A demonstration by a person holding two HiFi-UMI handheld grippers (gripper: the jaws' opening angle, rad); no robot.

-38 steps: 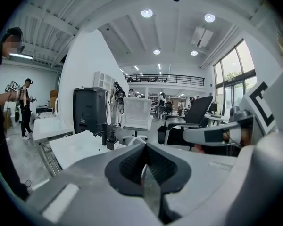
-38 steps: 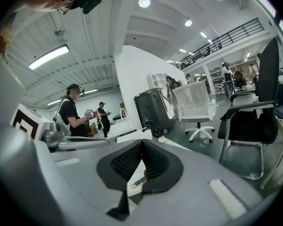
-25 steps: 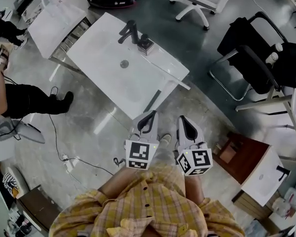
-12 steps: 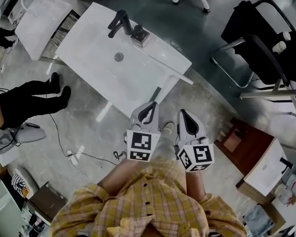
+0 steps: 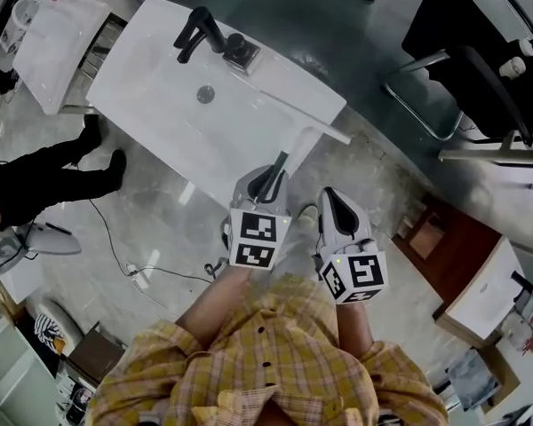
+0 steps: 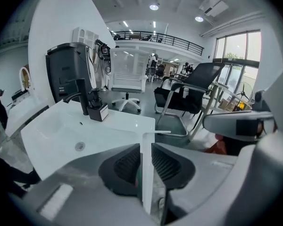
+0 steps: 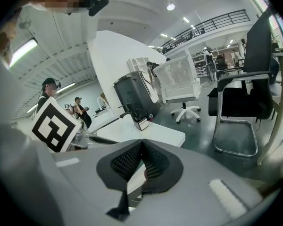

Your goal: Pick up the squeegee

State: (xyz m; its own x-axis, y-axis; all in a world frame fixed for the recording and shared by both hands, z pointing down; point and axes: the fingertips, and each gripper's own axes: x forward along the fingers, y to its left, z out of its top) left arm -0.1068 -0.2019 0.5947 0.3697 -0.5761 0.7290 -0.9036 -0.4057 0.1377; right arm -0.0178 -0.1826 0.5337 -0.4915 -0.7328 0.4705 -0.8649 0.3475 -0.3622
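The squeegee (image 5: 299,145) lies on the near right corner of the white sink top (image 5: 160,96), its white stem leading to a dark green handle (image 5: 276,166) over the edge. My left gripper (image 5: 268,179) points down at that handle. Its jaws have just been opening, and in the left gripper view the stem (image 6: 146,173) runs through the gap between them; I see no pad pressing on it. My right gripper (image 5: 332,208) hangs beside it to the right, off the sink, with its jaws shut (image 7: 141,160) and nothing in them.
A black faucet (image 5: 195,27) and a small dark box (image 5: 241,51) stand at the sink's far side, with the drain (image 5: 205,94) in the basin. A black chair (image 5: 480,43) is at the far right, a brown cabinet (image 5: 444,247) near right, and a seated person's legs (image 5: 44,177) at left.
Both grippers moved forward and down to the sink's near corner. The left gripper's jaws went from shut to open, with the squeegee handle now between them.
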